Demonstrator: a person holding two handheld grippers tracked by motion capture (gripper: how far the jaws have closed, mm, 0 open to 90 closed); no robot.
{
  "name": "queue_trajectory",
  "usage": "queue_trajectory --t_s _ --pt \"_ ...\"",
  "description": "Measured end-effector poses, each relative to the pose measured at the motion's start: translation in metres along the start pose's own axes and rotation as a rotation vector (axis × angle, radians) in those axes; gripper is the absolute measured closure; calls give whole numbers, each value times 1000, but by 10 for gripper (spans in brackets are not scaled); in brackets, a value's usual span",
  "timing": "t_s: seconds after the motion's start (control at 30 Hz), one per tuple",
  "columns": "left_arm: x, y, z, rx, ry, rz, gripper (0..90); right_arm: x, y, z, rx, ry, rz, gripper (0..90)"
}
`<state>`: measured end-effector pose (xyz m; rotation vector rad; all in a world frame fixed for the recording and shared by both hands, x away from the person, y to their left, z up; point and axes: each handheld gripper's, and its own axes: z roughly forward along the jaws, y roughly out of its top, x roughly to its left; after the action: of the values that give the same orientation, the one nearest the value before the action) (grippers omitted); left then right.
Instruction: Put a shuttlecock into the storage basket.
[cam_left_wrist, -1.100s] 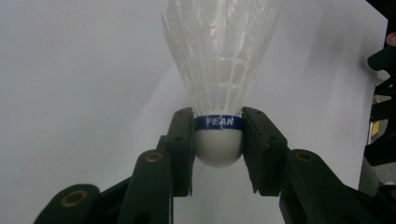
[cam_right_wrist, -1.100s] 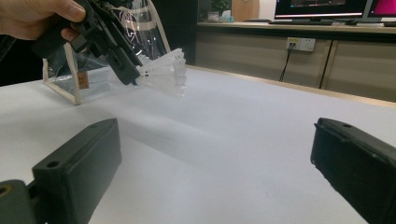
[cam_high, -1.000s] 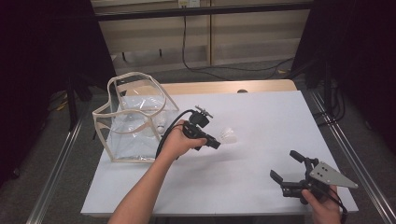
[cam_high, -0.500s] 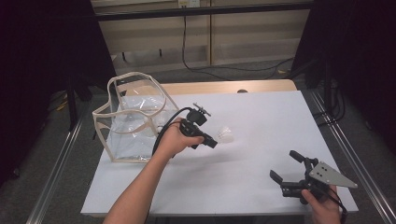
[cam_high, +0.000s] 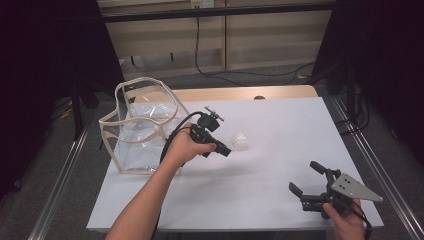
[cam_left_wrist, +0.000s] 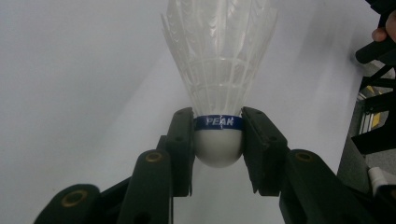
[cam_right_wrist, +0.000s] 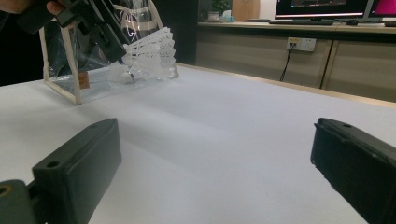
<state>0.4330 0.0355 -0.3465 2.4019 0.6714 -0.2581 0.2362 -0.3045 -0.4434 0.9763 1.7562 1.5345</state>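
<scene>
In the high view the left gripper (cam_high: 226, 148) sat mid-frame, jaws clamped on the white cork of a shuttlecock (cam_left_wrist: 218, 74), feathers pointing away toward the frame's right. Just left of it stood a clear bag (cam_high: 141, 127) with beige trim, mouth open, near the white table's (cam_high: 280, 130) left edge. Bare tabletop spread right and toward the bottom. The right gripper (cam_high: 307, 180) rested at lower right, jaws wide apart and empty. The bag's contents were hard to make out.
</scene>
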Motion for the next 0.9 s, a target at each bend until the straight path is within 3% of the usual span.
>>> queue_trajectory --t_s 0.57,0.8,0.9 --pt "-2 3 -13 30 7 4 657 0 0 -1 0 -1 -2 14" --pt "-1 3 -18 18 12 -23 657 0 0 -1 1 -1 -1 14" --pt "0 3 -21 28 19 -12 658 0 0 -1 -1 -3 -2 14"
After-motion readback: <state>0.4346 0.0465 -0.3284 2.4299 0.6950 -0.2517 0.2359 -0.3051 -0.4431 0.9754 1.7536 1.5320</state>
